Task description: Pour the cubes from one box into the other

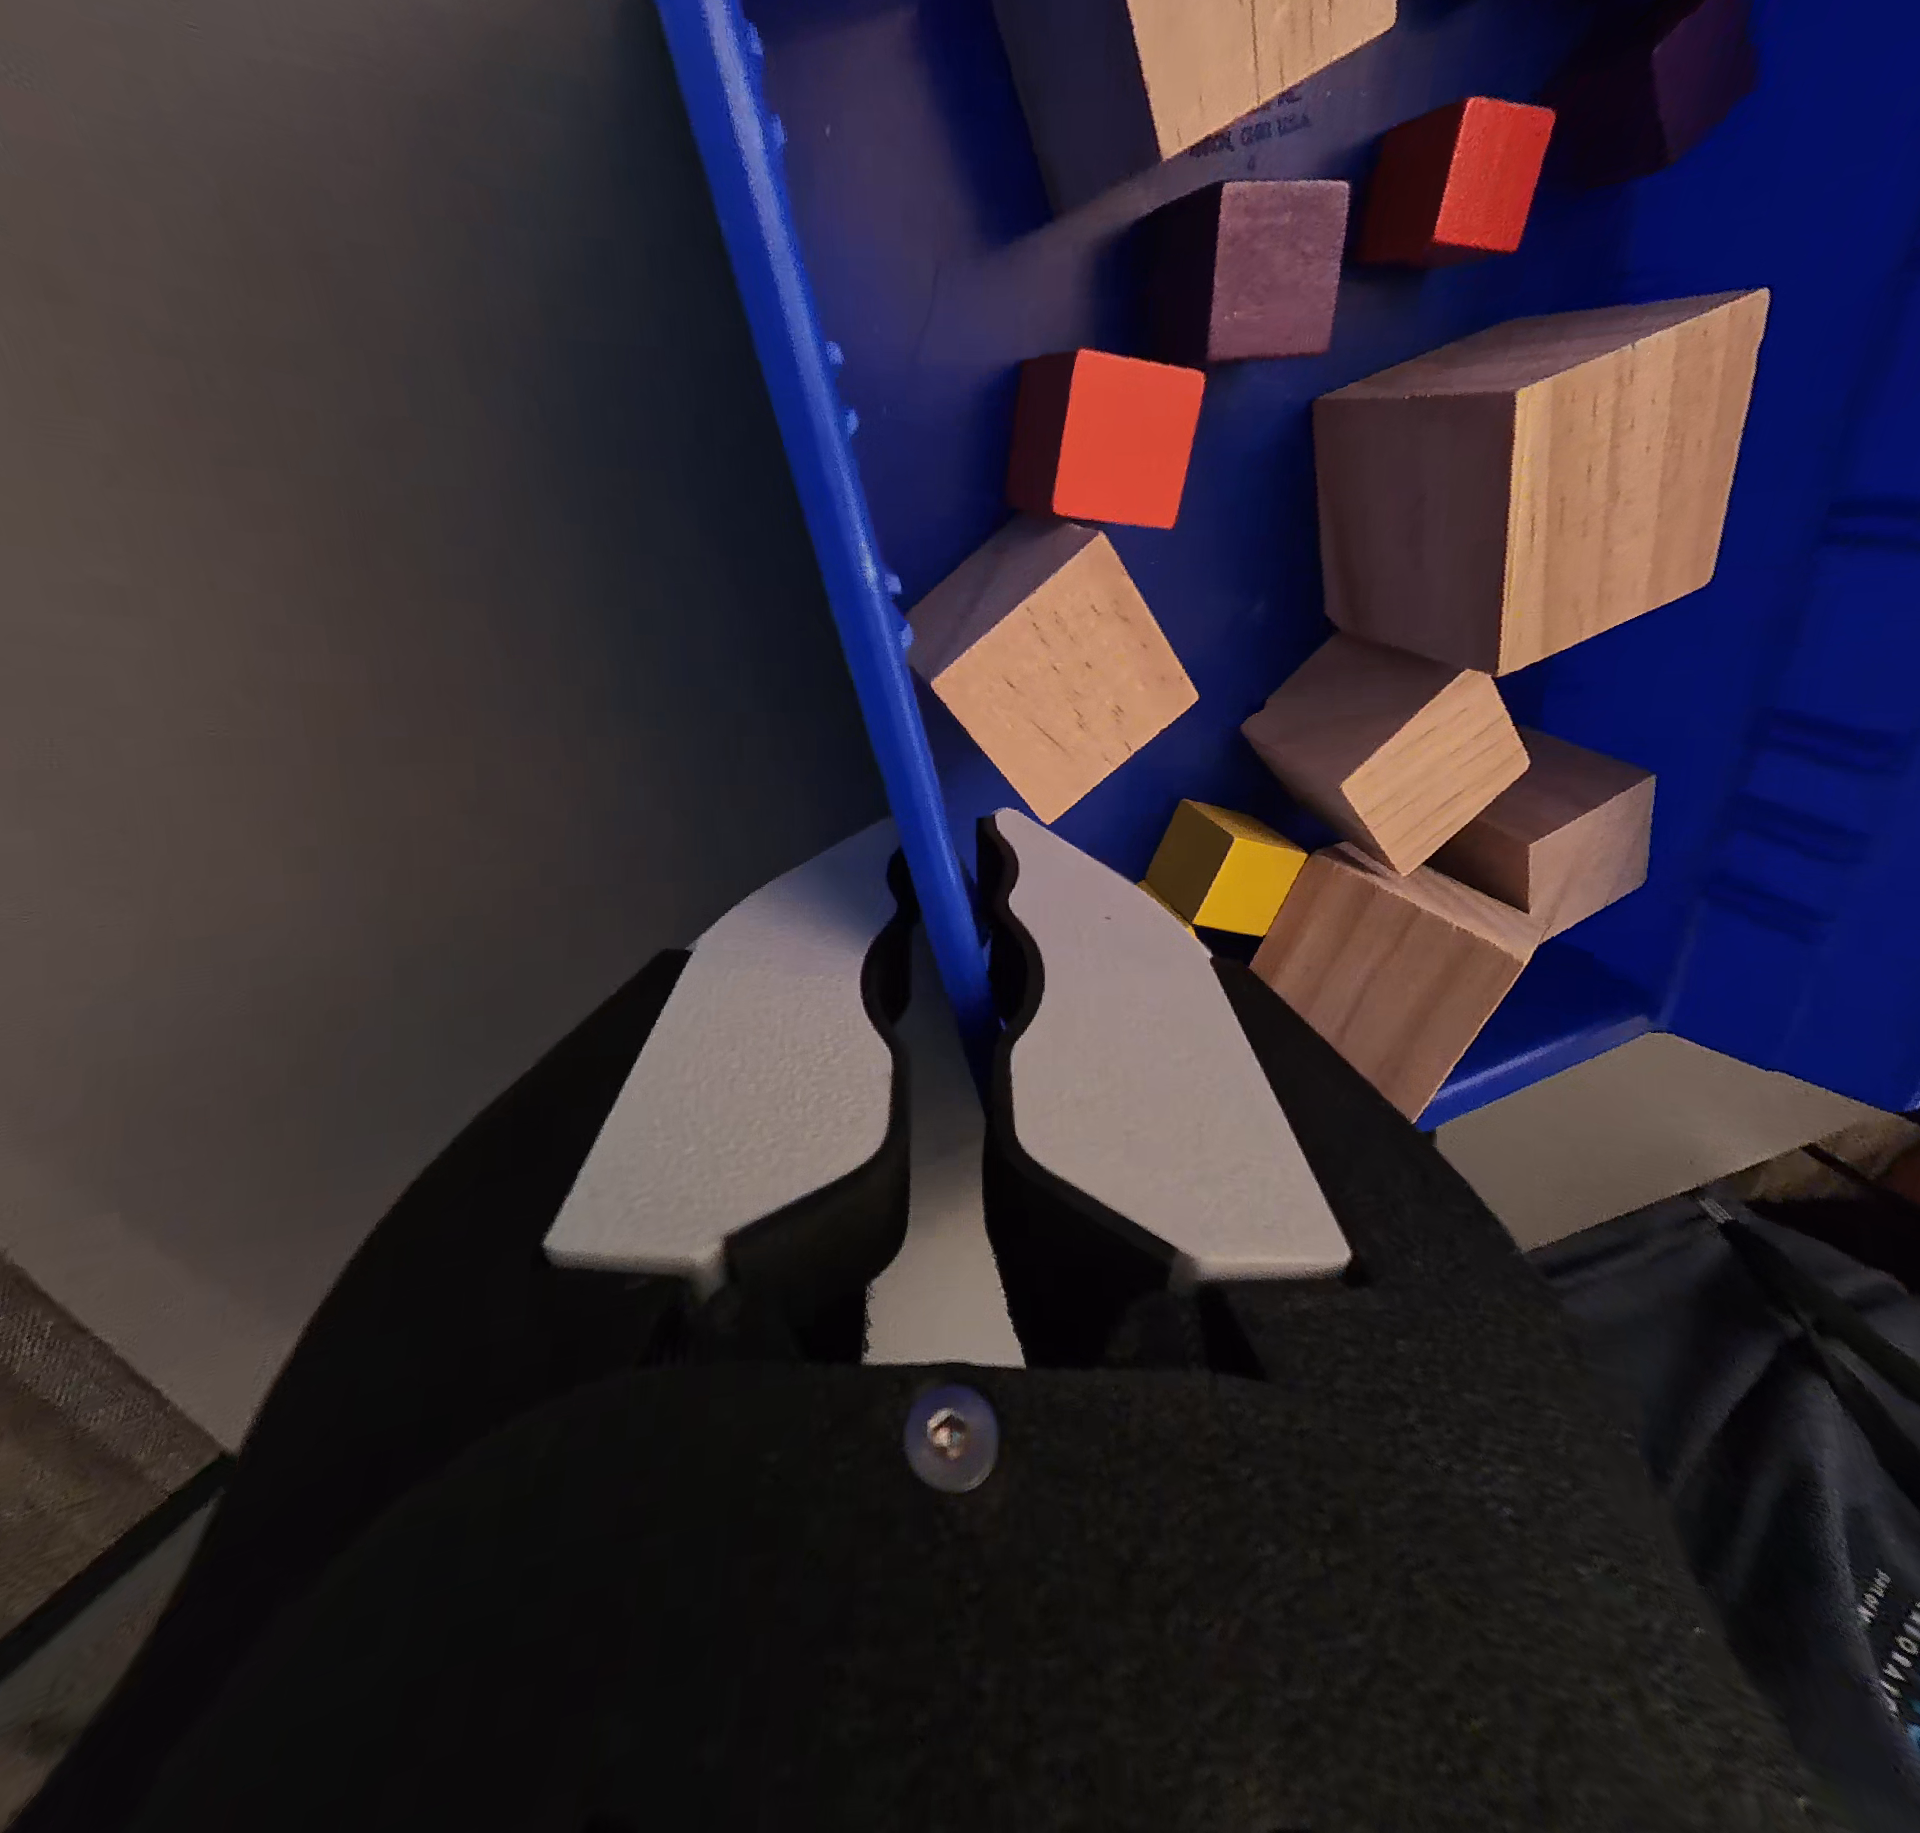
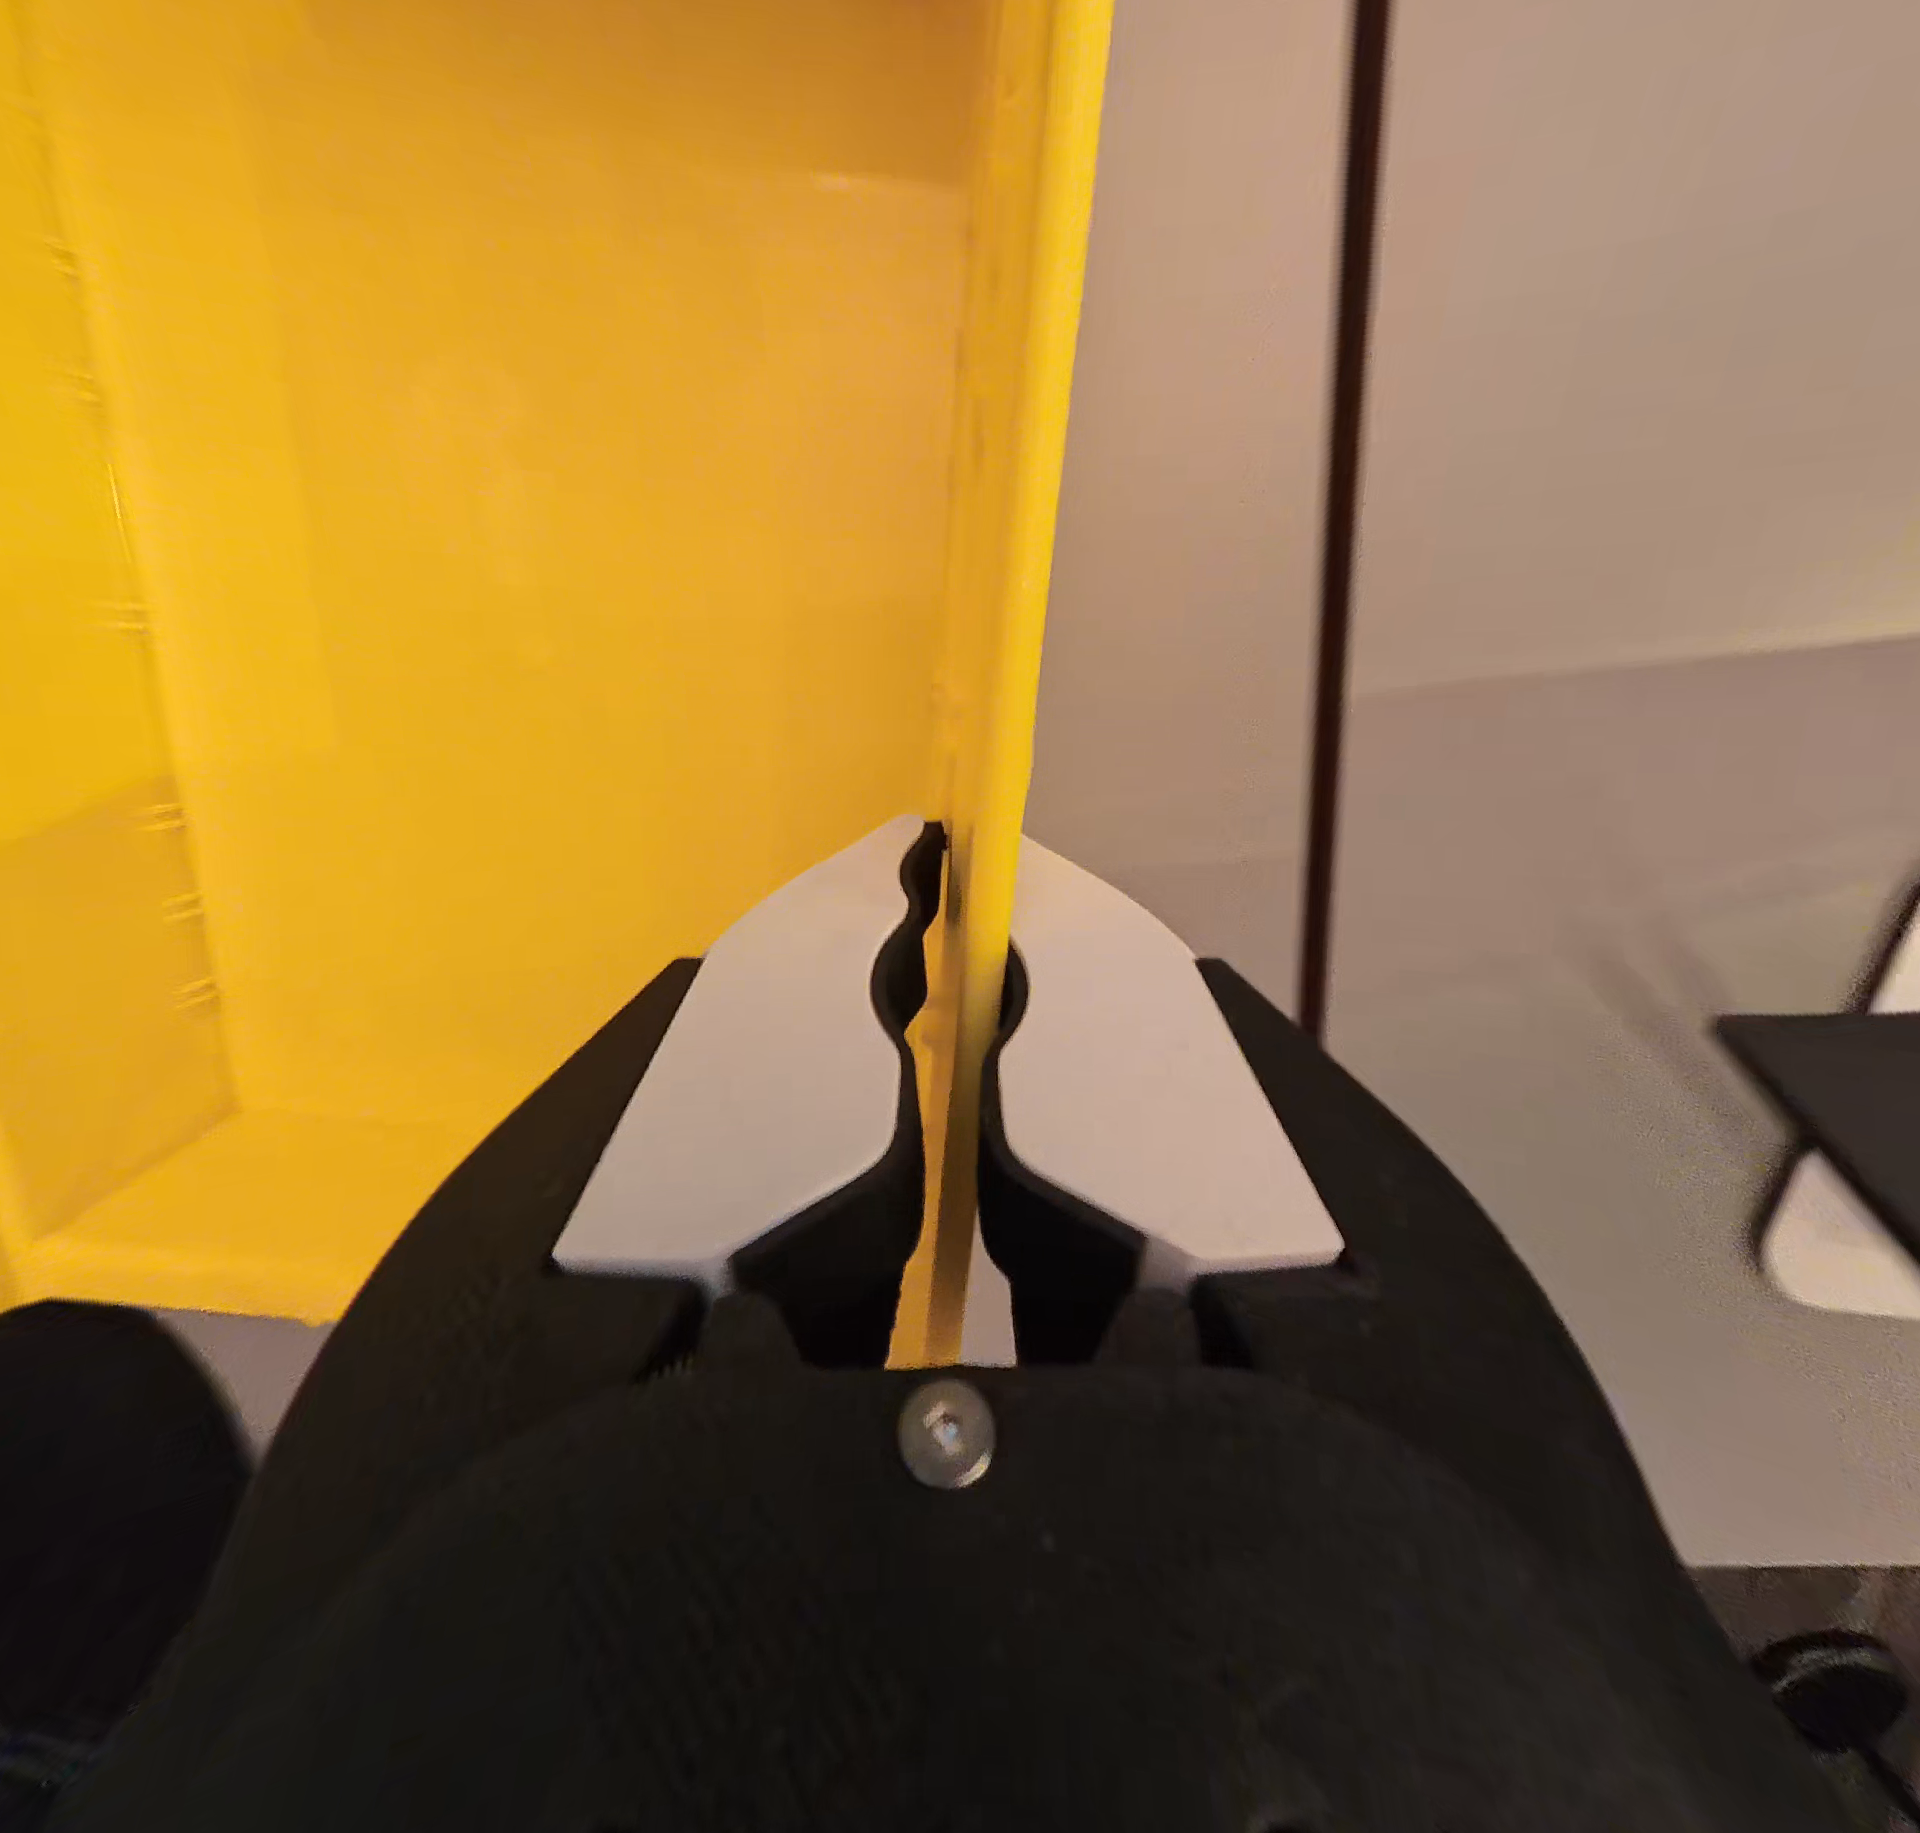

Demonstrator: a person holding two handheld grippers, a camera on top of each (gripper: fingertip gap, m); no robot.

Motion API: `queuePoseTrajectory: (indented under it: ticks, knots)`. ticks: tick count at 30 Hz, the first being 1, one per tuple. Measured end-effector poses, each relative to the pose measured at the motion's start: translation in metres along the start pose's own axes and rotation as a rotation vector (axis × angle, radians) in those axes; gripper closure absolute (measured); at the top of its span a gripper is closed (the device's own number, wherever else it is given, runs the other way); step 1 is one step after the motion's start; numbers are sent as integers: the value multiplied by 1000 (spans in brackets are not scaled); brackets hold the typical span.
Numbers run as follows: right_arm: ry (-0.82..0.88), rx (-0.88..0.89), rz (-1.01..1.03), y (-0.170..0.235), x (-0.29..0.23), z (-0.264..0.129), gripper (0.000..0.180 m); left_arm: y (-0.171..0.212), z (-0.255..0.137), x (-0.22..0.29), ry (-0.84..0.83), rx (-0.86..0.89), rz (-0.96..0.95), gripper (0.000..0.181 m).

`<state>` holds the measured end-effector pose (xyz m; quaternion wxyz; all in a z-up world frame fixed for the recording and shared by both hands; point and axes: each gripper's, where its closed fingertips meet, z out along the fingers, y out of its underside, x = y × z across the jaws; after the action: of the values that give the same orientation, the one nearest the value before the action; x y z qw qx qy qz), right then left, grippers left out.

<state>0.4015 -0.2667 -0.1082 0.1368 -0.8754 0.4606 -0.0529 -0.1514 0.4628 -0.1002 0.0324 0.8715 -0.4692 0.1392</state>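
Observation:
In the left wrist view my left gripper [image 1: 951, 910] is shut on the left wall of a blue box [image 1: 810, 349]. The box holds several cubes: plain wooden ones [image 1: 1060, 671], red ones [image 1: 1122, 438], a purple one [image 1: 1268, 266] and a yellow one [image 1: 1242, 874]. In the right wrist view my right gripper [image 2: 971, 910] is shut on the right wall of a yellow box [image 2: 1029, 381]. The part of the yellow box's inside [image 2: 571, 536] that shows has no cubes in it. Neither view shows the other box.
A pale wall [image 1: 364, 536] fills the space left of the blue box. Dark fabric [image 1: 1766, 1420] lies at the lower right there. In the right wrist view a dark vertical pole [image 2: 1345, 433] stands to the right, and a black-topped piece of furniture [image 2: 1839, 1066] sits at the right edge.

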Motion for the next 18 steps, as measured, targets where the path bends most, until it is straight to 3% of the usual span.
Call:
queuePoseTrajectory:
  ticks: [11,18]
  knots:
    - [-20,-26,-162,-6,-156,6,173,-2,-2,-12,-123,33,74,172]
    - [-218,-91,-155,10,-225,10,171,-3,-1,-11,-95,51,49,172]
